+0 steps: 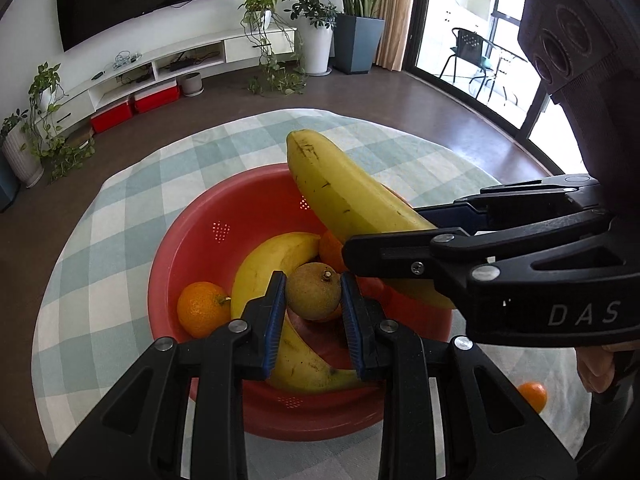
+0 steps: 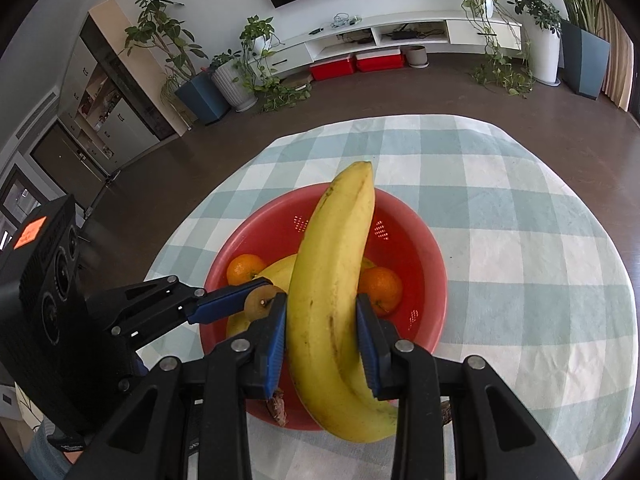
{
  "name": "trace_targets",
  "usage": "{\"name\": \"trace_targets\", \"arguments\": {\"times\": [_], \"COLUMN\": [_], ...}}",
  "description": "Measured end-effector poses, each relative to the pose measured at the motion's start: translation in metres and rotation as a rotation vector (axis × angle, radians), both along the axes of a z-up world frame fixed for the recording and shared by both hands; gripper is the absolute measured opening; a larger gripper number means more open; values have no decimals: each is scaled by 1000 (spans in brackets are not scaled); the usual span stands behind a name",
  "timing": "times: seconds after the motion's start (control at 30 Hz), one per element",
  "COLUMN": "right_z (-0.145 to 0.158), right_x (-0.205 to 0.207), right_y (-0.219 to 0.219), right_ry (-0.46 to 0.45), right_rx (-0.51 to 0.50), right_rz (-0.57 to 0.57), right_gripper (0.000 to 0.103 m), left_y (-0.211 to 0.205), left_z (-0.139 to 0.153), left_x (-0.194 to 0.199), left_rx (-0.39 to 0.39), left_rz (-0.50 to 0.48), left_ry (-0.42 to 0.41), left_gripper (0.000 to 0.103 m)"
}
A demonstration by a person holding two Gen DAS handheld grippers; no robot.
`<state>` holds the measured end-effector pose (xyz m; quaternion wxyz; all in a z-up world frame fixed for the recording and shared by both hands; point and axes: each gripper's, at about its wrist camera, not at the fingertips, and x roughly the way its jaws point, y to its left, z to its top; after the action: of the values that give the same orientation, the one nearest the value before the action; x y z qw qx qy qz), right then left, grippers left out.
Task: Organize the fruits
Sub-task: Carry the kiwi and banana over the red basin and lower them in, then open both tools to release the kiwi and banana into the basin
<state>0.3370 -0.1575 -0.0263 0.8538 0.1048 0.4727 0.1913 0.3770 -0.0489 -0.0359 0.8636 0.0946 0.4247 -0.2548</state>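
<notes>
A long yellow banana (image 2: 332,300), lightly freckled brown, sits clamped between the blue-padded fingers of my right gripper (image 2: 322,334), raised over the round red plastic colander bowl (image 1: 176,256) with its tip pointing away from me. My left gripper (image 1: 313,312) is clenched on a small, round, brownish-green fruit with a stubby stem (image 1: 313,291), held just above the bowl's contents. Inside the bowl, a second yellow banana (image 1: 276,264) curves across the middle, one orange mandarin (image 1: 203,309) rests against the left wall, and another mandarin (image 2: 380,289) lies on the far side of the held banana. The bowl stands on a round table covered by a pale green-and-white checked cloth (image 2: 520,240). A further mandarin (image 1: 534,396) lies on the cloth, well apart from the bowl, near my right hand. Beyond the table are a white low media unit (image 2: 400,36) and potted plants (image 2: 248,64).
</notes>
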Motion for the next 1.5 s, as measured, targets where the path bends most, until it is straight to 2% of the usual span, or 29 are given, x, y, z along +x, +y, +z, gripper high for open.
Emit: {"name": "trace_targets", "arguments": {"times": [0.57,0.6,0.63,0.7,0.97,1.07,1.3,1.37,1.4,1.47,1.5], "right_z": [-12,-12,-12,-12,-17,-14,1,7,9,16,19], "right_x": [12,12,12,12,15,14,1,-7,-11,-24,-32], "right_y": [11,12,12,13,13,9,13,10,8,1,-2], "right_ry": [-3,-5,-5,-8,17,6,-45,-60,-68,-93,-110], "right_rx": [-23,-25,-26,-25,-25,2,-20,-20,-16,-10,-6], "right_rz": [11,11,10,7,9,-4,15,10,6,-5,-11], "right_gripper": [35,35,35,35,39,38,38,45,48,68,73], "left_y": [12,14,15,19,32,38,49,49,49,49,48], "left_z": [-2,-1,1,6,21,23,19,17,16,15,14], "left_x": [0,-1,-4,-10,-38,-53,-79,-86,-91,-101,-106], "left_rx": [-30,-35,-40,-49,-88,-106,-104,-103,-104,-104,-105], "left_rz": [19,20,23,40,50,52,73,74,75,76,76], "left_ry": [1,1,-3,-25,-53,-60,-49,-44,-43,-48,-49], "left_gripper": [29,35,53,75,75,75,81,83,87,93,95]}}
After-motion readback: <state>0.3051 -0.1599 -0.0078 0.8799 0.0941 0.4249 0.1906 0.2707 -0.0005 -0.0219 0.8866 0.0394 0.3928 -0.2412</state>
